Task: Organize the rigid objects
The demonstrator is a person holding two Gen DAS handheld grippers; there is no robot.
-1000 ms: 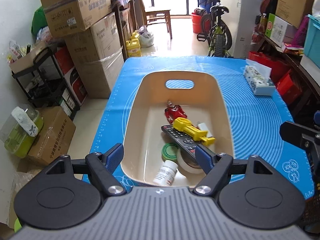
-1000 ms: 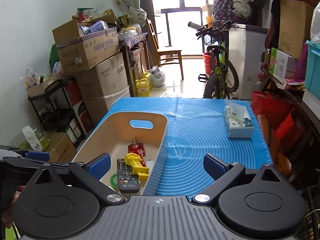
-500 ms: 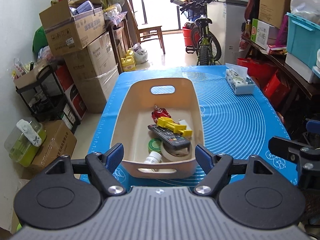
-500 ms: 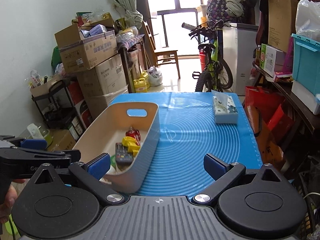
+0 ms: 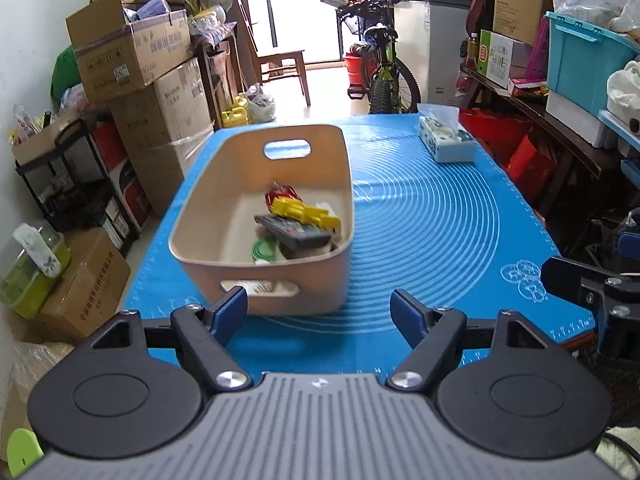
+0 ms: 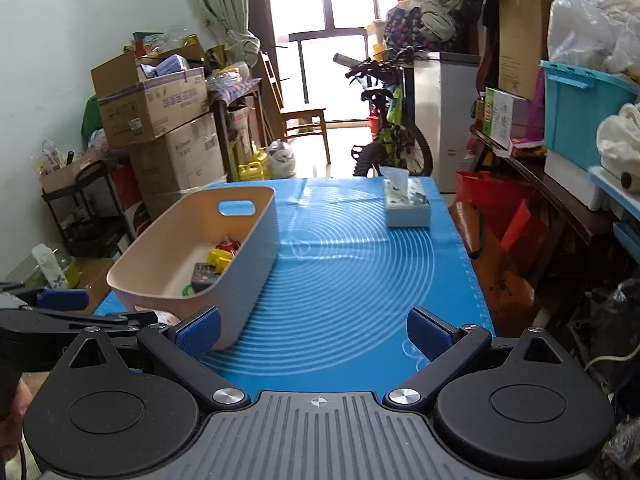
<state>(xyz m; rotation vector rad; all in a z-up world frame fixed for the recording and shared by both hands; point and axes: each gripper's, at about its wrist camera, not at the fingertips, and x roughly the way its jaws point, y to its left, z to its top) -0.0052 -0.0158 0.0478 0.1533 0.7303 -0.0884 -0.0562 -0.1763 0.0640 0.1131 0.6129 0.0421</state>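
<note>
Blue mat (image 5: 420, 232) covers the table. Beige bin (image 5: 340, 184) sits on its left part, holding a remote (image 5: 294, 232), yellow toy (image 5: 304, 211) and red toy (image 5: 280, 193). Carton print unreadable. Left gripper (image 5: 318, 308) and right gripper (image 6: 314, 330): both spread, empty.

Beige bin (image 5: 320, 152): smooth matt plastic, soft sheen along rim.
Blue mat (image 5: 432, 232): rubbery sheet, slight gloss, fine printed rings.
Yellow toy (image 5: 304, 211): glossy hard plastic.
Remote control (image 5: 294, 232): dark matt plastic.
Tissue pack (image 5: 448, 140): thin printed wrap, soft paper at top.
Left gripper (image 5: 318, 310): matt black plastic arms, blue pads (image 5: 228, 312) finely textured, bright metal screws, ribbed grey body.
Right gripper (image 6: 314, 334): same finish.
Cardboard boxes (image 5: 132, 52): rough brown paperboard, shiny tape.
Chair (image 5: 280, 64): bare wood.
</note>
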